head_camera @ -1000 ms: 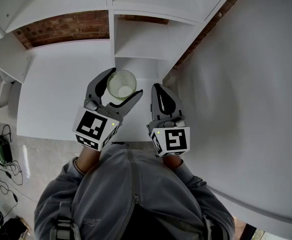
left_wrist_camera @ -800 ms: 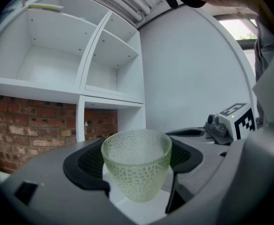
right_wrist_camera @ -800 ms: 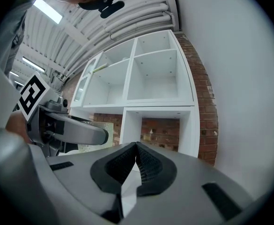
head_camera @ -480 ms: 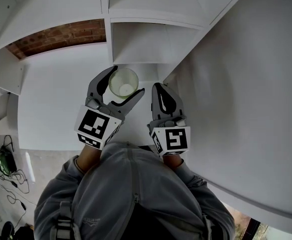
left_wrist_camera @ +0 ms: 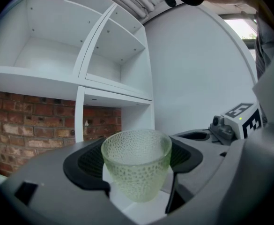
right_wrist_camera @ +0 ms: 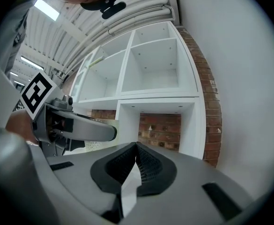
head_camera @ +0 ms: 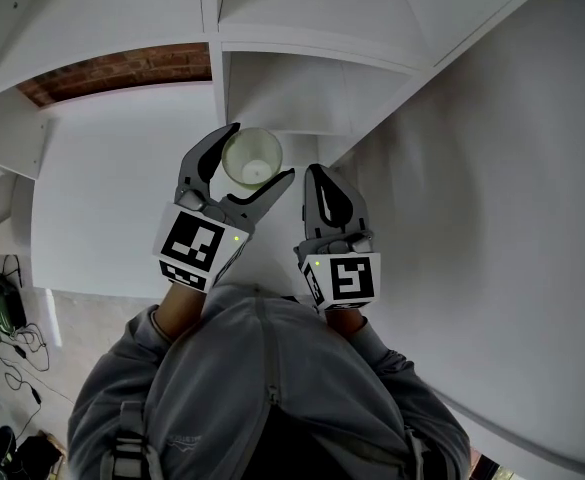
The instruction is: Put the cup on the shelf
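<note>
A pale green dimpled glass cup (head_camera: 251, 157) (left_wrist_camera: 137, 162) stands upright between the jaws of my left gripper (head_camera: 244, 160) (left_wrist_camera: 136, 162), which is shut on it and holds it up in front of the white shelf unit (head_camera: 272, 83). The shelf's lower right cubby (left_wrist_camera: 104, 121) with brick behind it lies straight ahead of the cup. My right gripper (head_camera: 322, 180) (right_wrist_camera: 136, 159) hangs just right of the left one, jaws pressed together with nothing in them.
A white wall (head_camera: 492, 188) runs close along the right side. A white desk surface (head_camera: 112, 198) spreads below the shelf unit, with red brick (head_camera: 122, 71) behind it. Cables (head_camera: 12, 318) lie on the floor at the left.
My left gripper has carried the cup upward and slightly right, closer to the shelf cubby. The right gripper has stayed in place.
</note>
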Motion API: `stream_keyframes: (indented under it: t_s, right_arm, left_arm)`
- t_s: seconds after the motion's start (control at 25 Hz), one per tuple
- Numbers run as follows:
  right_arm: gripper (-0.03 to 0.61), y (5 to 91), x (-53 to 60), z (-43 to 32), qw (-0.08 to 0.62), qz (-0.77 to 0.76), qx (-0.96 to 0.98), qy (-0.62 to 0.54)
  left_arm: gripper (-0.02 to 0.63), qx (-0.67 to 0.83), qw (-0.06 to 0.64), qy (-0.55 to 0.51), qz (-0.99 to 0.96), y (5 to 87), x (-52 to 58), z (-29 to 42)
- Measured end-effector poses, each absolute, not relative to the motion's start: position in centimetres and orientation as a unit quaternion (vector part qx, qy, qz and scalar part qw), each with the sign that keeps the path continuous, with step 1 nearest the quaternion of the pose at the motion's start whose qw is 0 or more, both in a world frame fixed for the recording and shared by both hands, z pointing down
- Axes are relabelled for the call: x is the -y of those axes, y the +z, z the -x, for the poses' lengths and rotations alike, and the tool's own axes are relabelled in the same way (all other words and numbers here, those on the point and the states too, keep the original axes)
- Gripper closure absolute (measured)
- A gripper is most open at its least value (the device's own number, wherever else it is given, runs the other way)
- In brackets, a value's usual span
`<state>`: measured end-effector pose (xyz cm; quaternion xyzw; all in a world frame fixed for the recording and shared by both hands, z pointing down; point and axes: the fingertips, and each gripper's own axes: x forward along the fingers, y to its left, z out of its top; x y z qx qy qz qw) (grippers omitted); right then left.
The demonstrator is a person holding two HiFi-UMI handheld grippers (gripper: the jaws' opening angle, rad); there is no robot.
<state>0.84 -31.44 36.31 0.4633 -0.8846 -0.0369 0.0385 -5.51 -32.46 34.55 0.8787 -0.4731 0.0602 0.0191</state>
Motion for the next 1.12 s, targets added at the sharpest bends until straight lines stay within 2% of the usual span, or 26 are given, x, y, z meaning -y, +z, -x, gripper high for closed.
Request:
stream_keyframes:
  t_s: [1.12]
  right_arm:
    - [0.551,38.5,40.7,-1.8,0.043,-0.420,0.906,-0.037]
  left_arm:
    - [0.225,0.548,0.026,0.087,-0.831,37.9,43.3,4.2]
